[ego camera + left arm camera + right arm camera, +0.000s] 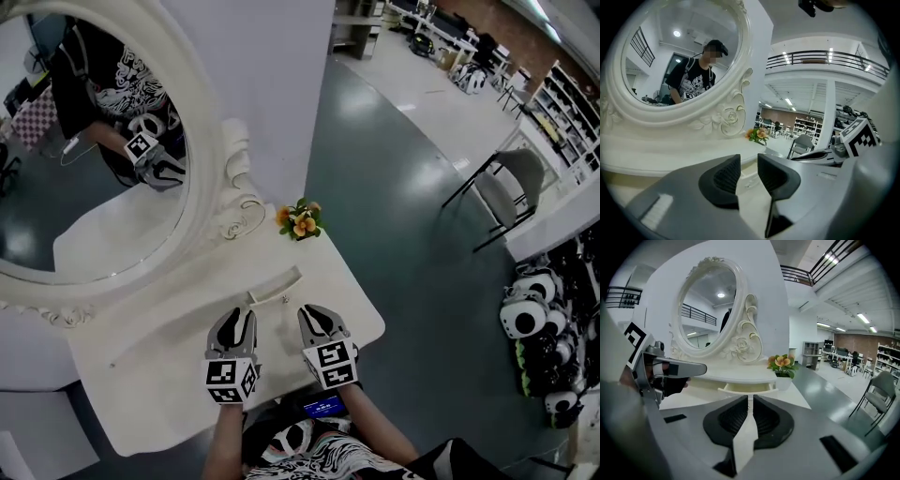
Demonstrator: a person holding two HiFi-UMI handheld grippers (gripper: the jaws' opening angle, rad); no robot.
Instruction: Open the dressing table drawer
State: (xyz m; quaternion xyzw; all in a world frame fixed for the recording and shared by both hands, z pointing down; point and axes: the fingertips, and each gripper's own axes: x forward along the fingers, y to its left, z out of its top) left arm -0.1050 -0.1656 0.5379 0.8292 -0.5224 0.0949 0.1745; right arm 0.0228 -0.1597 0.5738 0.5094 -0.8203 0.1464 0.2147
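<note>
Right gripper (319,317), jaws nearly together on nothing, and left gripper (234,326), jaws spread and empty, hover over the dressing table (159,375). The drawer (275,285) lies just ahead between them, slightly out, its long axis crosswise. Flowers (300,221) stand beyond the drawer and the mirror (94,159) is to its left. Nothing bars the approach.
</note>
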